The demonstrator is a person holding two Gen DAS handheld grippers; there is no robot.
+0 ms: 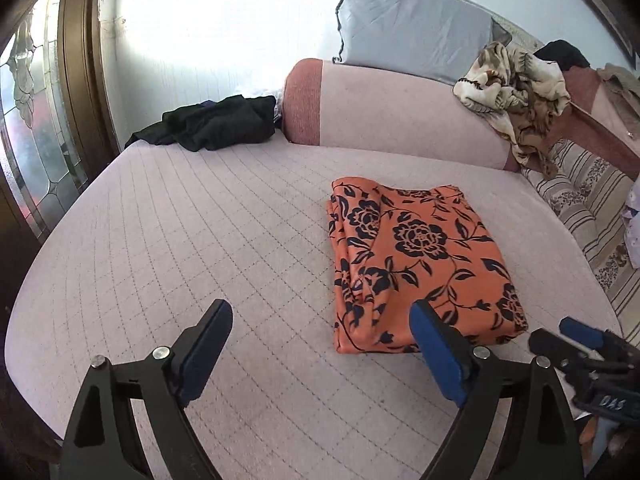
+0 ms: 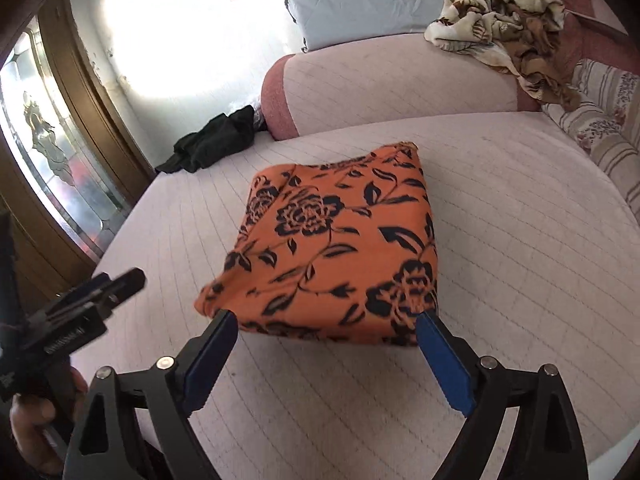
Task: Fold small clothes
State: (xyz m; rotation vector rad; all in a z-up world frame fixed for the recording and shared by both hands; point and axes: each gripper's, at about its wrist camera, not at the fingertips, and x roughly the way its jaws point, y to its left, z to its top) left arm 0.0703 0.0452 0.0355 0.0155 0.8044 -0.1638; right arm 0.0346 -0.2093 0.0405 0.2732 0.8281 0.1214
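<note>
the orange floral garment [image 1: 420, 264] [image 2: 332, 256] lies folded into a compact rectangle on the quilted pink bed [image 1: 200, 240] [image 2: 520, 240], roughly at the centre of the mattress, with stacked fold edges visible along its left side in the left wrist view. the left tongs [image 1: 322, 340] are spread wide apart and hold nothing; they sit just beside the near left corner of the garment, with the right blue pad overlapping that near edge in the picture; contact cannot be confirmed. the right tongs [image 2: 326, 334] are likewise spread wide and empty, their two fingertips framing the near edge of the garment, one at each near corner; whether they touch the cloth cannot be told. the right tongs [image 1: 580, 344] also appear at the right edge of the left wrist view, and the left tongs [image 2: 112, 284] at the left edge of the right wrist view. farther back, a black garment [image 1: 216, 124] [image 2: 216, 140] lies crumpled at the far left of the bed, beside a pink bolster [image 1: 384, 112] [image 2: 380, 88]. a pale blue pillow [image 1: 408, 28] [image 2: 360, 0] stands behind the bolster, and a brown patterned blanket [image 1: 516, 96] [image 2: 508, 20] is draped over its right end. a door with leaded glass [image 1: 36, 120] [image 2: 52, 152] stands at the left.
</note>
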